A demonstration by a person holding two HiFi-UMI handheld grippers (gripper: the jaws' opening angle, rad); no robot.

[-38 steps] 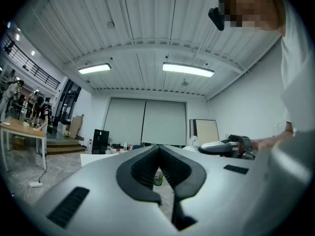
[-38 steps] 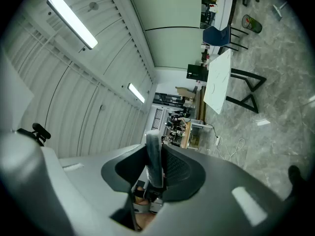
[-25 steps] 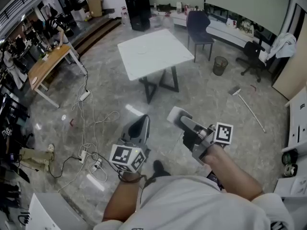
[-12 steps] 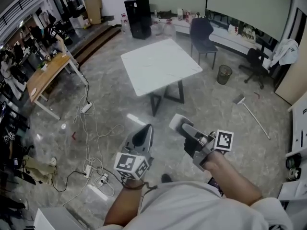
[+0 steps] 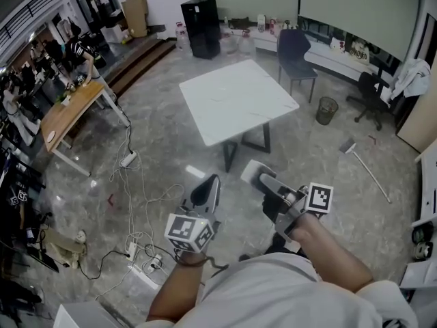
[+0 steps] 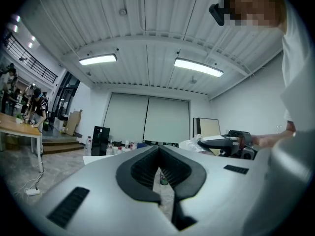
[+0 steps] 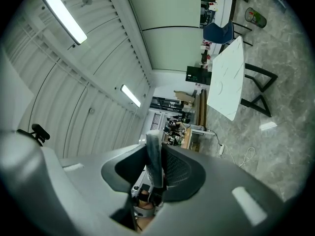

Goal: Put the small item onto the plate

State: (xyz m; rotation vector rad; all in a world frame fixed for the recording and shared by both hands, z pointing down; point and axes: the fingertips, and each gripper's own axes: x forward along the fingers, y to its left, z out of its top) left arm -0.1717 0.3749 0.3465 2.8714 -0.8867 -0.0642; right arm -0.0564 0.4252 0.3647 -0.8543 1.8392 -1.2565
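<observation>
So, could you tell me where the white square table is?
The white square table stands centre of the head view, dark blue chair behind its right side.

Ahead of you a white square table stands on the grey marbled floor, with a dark chair just behind it and a waste bin off its right corner. To your left is a wooden desk, with loose cables trailing across the floor beside it. A black cabinet stands by the far wall, and a broom lies at your right
</observation>
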